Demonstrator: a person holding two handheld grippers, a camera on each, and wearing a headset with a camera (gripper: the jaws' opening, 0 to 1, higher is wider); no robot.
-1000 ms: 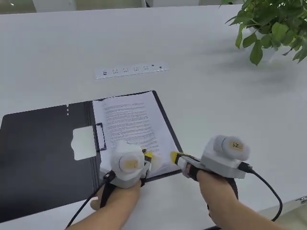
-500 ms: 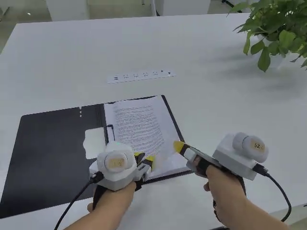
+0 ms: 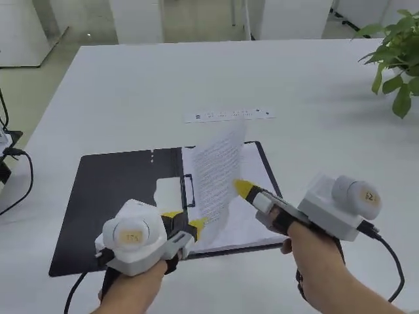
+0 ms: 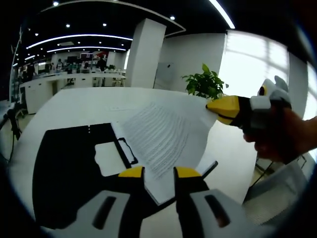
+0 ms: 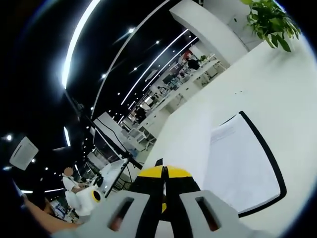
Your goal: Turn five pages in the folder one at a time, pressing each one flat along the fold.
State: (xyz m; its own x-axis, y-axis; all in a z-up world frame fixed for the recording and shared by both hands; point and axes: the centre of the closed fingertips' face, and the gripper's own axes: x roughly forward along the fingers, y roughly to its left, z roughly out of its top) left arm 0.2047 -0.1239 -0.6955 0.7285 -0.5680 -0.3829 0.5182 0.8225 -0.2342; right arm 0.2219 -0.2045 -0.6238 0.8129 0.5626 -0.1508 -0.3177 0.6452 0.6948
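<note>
Nearest to us, the left tool, white-bodied with yellow tips, sits over the near edge of the open black folder, close to the fold. Its jaws stand a little apart with nothing between them. We cannot tell whether they touch the paper.

Just beyond and to the right, the right tool, of the same make, has its jaws pressed together on the free edge of a printed white page. We note that this page is raised off the stack of printed white sheets and stands tilted above it, its inner edge down near the fold.

The folder lies flat and open on the white tabletop. Its left cover is bare black, and the stack rests on its right half.

Further back, a long white power strip lies flat, apart from the folder. A green leafy plant stands at the far right.
</note>
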